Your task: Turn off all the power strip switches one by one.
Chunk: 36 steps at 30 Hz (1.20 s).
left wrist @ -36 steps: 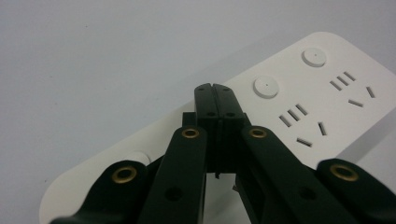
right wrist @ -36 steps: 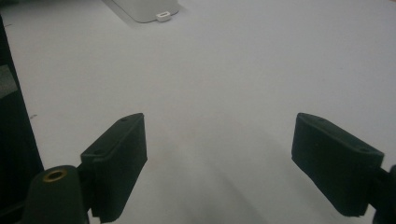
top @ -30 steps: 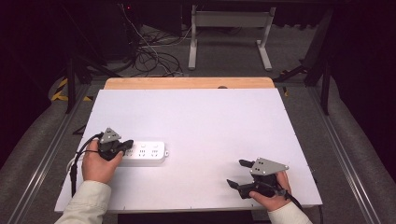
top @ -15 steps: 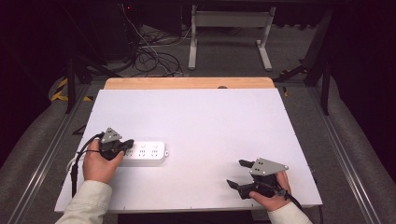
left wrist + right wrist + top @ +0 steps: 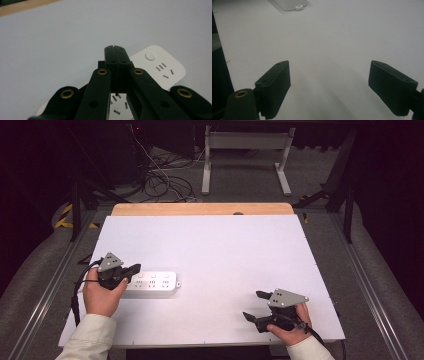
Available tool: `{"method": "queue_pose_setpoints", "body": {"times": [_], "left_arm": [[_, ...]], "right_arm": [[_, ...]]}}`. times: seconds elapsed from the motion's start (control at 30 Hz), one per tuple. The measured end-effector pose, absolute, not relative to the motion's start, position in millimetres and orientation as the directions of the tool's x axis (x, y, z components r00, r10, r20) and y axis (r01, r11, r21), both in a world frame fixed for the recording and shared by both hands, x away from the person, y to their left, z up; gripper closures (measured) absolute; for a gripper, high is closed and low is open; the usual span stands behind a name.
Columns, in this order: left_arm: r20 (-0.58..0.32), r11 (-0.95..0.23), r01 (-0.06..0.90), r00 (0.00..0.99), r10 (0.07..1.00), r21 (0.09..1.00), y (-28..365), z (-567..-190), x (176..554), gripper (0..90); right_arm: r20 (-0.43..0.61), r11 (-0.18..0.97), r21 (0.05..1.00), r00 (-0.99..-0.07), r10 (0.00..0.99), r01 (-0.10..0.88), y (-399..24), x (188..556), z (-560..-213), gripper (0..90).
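High view: power strip [image 5: 151,284] lies flat at the left front of the white worktop [image 5: 220,250], long axis across. Left gripper [image 5: 134,269] sits over the strip's left end, jaws pressed together with nothing between them, tips pointing right along the strip. Right gripper [image 5: 255,306] is well apart at the right front, jaws spread wide and empty, pointing left toward the strip. Left gripper view: left gripper [image 5: 115,48] has its jaws fully together above the power strip [image 5: 160,67]; sockets show below and to the right of the tips, and the round button end lies just beyond them. Can't tell whether the tips touch the strip's top or hover just over it. Right gripper view: right gripper [image 5: 329,80] jaws stand wide with bare worktop between; the power strip [image 5: 289,4] end with its small port peeks in at the top edge, far ahead. Risks, as I judge them: closed tips bearing on a light strip could shove or rotate it, since nothing braces the other end. A tip could also catch in a socket slot and drag the strip when lifted. The right gripper is too far off to steady anything quickly.
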<state>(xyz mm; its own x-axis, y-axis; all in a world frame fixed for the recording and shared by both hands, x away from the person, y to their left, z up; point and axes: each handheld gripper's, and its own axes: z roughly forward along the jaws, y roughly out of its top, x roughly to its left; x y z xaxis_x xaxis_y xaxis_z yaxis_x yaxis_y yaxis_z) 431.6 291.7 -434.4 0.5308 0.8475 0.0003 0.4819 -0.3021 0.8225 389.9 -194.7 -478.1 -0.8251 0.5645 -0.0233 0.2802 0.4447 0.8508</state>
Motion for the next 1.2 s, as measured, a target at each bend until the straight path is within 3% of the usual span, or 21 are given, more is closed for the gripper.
{"method": "queue_pose_setpoints", "body": {"times": [0.57, 0.67, 1.2], "left_arm": [[-0.018, -0.294, 0.464, 0.558, 0.829, 0.836, 298.4, -429.1, 427.2, 90.0], [0.012, -0.323, 0.457, 0.563, 0.827, 0.829, 303.1, -426.2, 426.0, 90.0], [0.019, -0.311, 0.543, 0.476, 0.879, 0.780, 335.2, -458.1, 438.9, 90.0]], "right_arm": [[-0.024, 0.440, 0.854, -0.825, 0.565, 0.277, -195.6, 388.4, -476.2, 18.4], [-0.023, 0.439, 0.855, -0.824, 0.566, 0.277, -195.2, 388.0, -476.1, 18.4], [-0.025, 0.442, 0.853, -0.824, 0.566, 0.278, -195.2, 388.9, -476.6, 18.3]]}}
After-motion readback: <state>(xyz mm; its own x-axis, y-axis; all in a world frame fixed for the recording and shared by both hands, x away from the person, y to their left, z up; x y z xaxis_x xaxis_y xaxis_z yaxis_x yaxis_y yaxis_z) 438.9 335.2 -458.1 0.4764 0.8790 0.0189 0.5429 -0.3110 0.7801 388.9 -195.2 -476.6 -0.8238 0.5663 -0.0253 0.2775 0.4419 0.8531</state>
